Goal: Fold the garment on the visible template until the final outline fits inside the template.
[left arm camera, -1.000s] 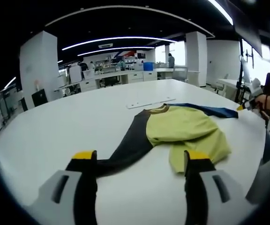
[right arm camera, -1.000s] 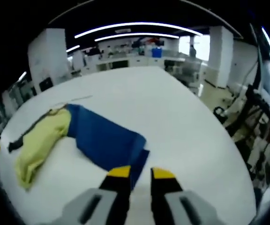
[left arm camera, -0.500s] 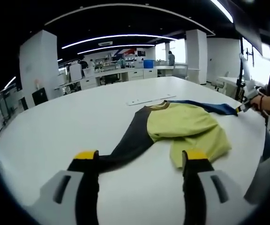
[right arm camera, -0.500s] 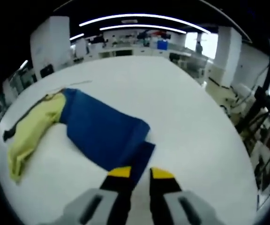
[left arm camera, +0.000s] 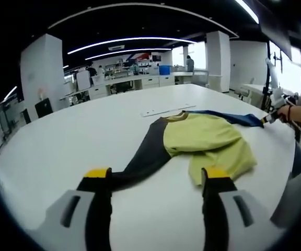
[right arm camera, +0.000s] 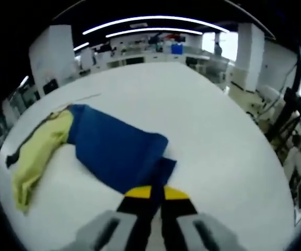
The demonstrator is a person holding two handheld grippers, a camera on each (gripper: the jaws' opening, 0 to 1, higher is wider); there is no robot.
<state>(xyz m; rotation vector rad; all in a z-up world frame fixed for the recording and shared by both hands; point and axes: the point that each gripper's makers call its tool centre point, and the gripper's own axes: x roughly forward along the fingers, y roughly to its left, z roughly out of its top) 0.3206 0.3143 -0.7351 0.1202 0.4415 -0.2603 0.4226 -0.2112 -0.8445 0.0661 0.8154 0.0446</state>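
Left gripper view: a colour-blocked garment (left arm camera: 192, 144) is shown lying on the white desk (left arm camera: 72, 141), its yellow-green body crumpled at centre, a black sleeve (left arm camera: 142, 159) stretched toward the left tongs (left arm camera: 157, 175) and a blue sleeve (left arm camera: 229, 117) drawn out to the far right. The left tongs are held wide apart above the desk, with the black cuff lying between the yellow-tipped jaws but not pinched; the gap is unchanged from half a second ago. At the right edge the right tongs (left arm camera: 268, 119) are seen at the tip of the blue sleeve, held by a person's hand (left arm camera: 286, 112). A thin pale strip (left arm camera: 167, 111) is seen flat on the desk just beyond the collar.

Right gripper view: the blue sleeve (right arm camera: 122, 151) is shown spread across the desk (right arm camera: 208, 130), with the yellow-green body (right arm camera: 35, 151) at its far left end. The right tongs (right arm camera: 157, 193) are brought together on the near corner of the blue sleeve, the yellow tips almost touching; half a second ago a clear gap was visible between them. The sleeve's position on the desk is essentially as before.
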